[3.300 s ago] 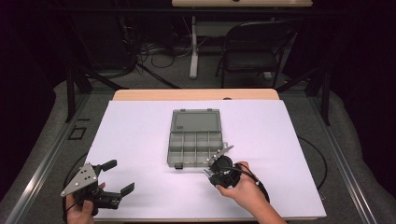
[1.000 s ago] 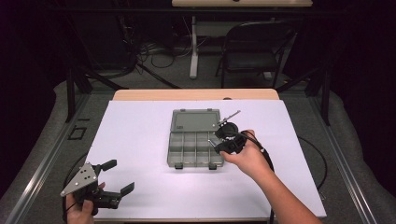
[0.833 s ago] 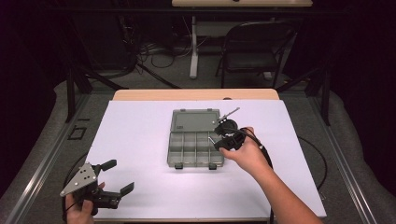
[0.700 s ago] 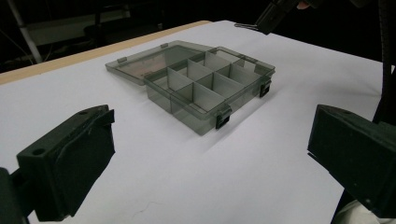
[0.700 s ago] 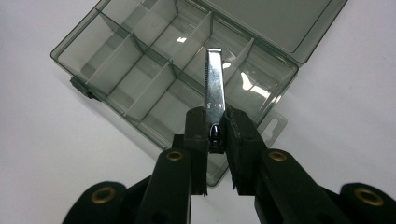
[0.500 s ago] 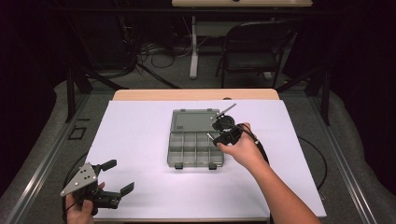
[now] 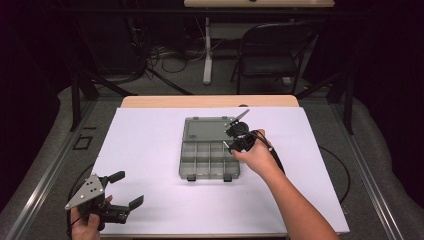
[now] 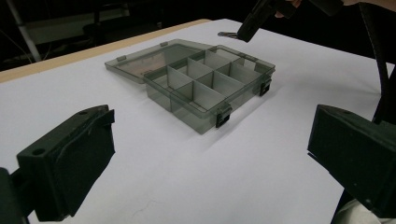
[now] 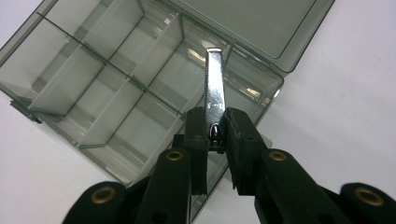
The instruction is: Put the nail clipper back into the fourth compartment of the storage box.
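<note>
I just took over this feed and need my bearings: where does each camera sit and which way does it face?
High view: above the person's side, looking forward and down; both forearms, left gripper.
Left gripper view: rides the left gripper, looking level across the table between its open jaws.
Right gripper view: rides the right gripper, looking down past the metal clip it clamps.
All share the compartment box.

Organizer box sits mid-table, lid open flat toward far edge. Right gripper hangs over its right side. Near-left corner taken by left gripper; remaining sheet passable.
</note>
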Action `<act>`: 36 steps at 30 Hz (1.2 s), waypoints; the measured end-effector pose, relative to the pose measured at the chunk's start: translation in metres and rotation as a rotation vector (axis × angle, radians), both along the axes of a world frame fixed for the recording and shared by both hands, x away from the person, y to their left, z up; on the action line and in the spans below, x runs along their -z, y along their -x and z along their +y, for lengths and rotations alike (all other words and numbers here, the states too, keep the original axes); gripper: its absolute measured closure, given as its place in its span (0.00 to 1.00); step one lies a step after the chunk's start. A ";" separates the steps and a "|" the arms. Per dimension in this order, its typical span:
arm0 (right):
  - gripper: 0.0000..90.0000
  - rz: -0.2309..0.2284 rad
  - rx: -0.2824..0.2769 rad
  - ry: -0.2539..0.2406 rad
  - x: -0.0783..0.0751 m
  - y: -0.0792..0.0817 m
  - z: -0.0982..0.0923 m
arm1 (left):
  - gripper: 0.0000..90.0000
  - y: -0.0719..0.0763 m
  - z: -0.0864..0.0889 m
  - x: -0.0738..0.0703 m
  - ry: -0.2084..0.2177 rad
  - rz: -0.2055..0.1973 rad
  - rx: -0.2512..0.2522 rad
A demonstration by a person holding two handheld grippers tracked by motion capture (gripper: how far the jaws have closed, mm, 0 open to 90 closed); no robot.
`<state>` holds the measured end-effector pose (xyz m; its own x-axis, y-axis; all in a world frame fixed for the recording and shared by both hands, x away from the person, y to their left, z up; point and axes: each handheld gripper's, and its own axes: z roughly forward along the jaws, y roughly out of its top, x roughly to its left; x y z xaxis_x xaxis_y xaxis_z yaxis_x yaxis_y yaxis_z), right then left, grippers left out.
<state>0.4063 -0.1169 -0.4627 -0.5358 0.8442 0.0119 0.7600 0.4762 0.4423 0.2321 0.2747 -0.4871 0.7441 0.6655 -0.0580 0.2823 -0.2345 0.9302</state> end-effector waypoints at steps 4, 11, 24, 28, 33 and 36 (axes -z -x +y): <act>0.89 -0.009 0.001 -0.001 0.005 -0.004 0.001 | 0.00 0.000 0.000 0.000 0.000 0.001 0.000; 0.89 -0.028 0.010 -0.010 0.014 -0.008 0.002 | 0.00 0.000 0.000 0.000 0.003 0.001 0.005; 0.89 0.025 0.022 0.034 0.024 -0.015 0.001 | 0.00 -0.001 0.000 0.001 0.004 0.004 0.010; 0.89 0.040 0.026 0.045 0.026 -0.016 0.000 | 0.00 -0.001 0.000 0.001 0.002 0.005 0.006; 0.89 0.049 0.030 0.053 0.028 -0.017 0.000 | 0.00 -0.001 0.000 0.001 0.004 0.006 0.009; 0.89 0.044 0.032 0.042 0.029 -0.017 0.000 | 0.00 -0.002 0.000 0.001 0.006 0.007 0.009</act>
